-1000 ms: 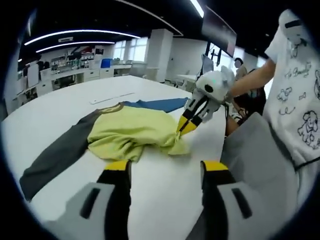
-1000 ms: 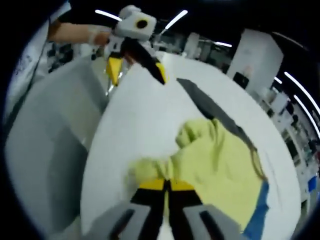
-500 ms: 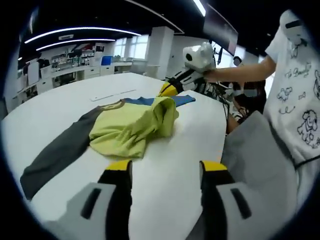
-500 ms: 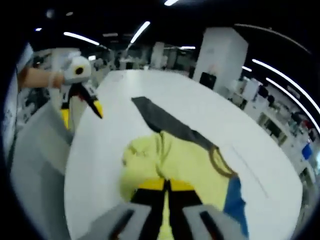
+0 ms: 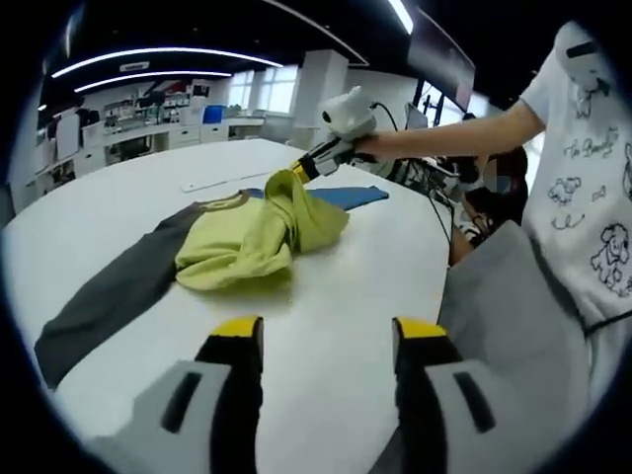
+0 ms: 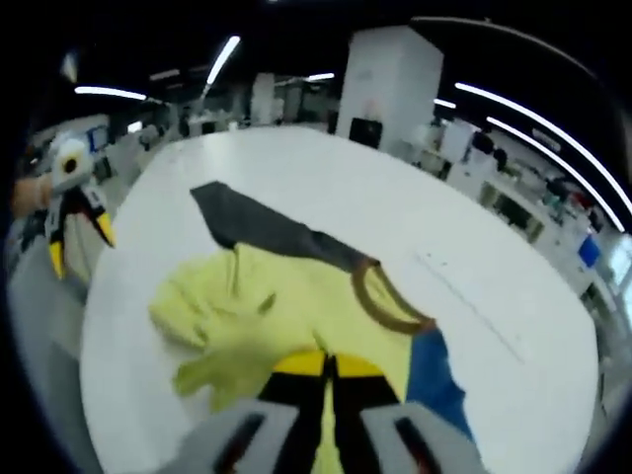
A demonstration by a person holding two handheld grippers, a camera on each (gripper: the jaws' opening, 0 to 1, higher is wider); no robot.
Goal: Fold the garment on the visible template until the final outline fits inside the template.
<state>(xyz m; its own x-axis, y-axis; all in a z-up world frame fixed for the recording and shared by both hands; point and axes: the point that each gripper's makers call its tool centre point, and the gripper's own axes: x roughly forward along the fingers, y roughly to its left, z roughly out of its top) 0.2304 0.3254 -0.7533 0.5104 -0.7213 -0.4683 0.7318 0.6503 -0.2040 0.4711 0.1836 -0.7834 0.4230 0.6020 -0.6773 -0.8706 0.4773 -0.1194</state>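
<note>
Behind your work surface lies an open-plan room with long ceiling light strips, a thick white square pillar (image 6: 393, 84) and white benches along the far wall. You are working on a large white round-edged table (image 5: 326, 326).

Item under inspection: a yellow-green fabric shirt with a brown neckband, one dark grey sleeve and one blue sleeve (image 5: 252, 242). In the left gripper view it lies on the table at about 11 o'clock from centre. The dark grey sleeve (image 5: 109, 301) runs flat towards 8 o'clock. The blue sleeve (image 5: 341, 196) lies flat towards 1 o'clock. The yellow-green body is bunched, with one portion lifted off the table.

Your right gripper (image 5: 296, 172), yellow-tipped with a white body, is seen in that view at 12 o'clock. Its jaws are closed together on the raised yellow-green cloth. In the right gripper view the same jaws (image 6: 329, 367) stand at 6 o'clock, pressed together with the fabric gathered against their tips. The brown neckband (image 6: 387, 301) sits at about 3 o'clock of centre.

Your left gripper (image 5: 321, 341) is held over bare table at 6 o'clock, jaws spread wide, holding nothing and clear of the shirt. It appears again in the right gripper view at 9 o'clock (image 6: 75, 237), well apart from the garment.

A pale grey chair back (image 5: 513, 326) stands at the table edge at 4 o'clock in the left gripper view.
</note>
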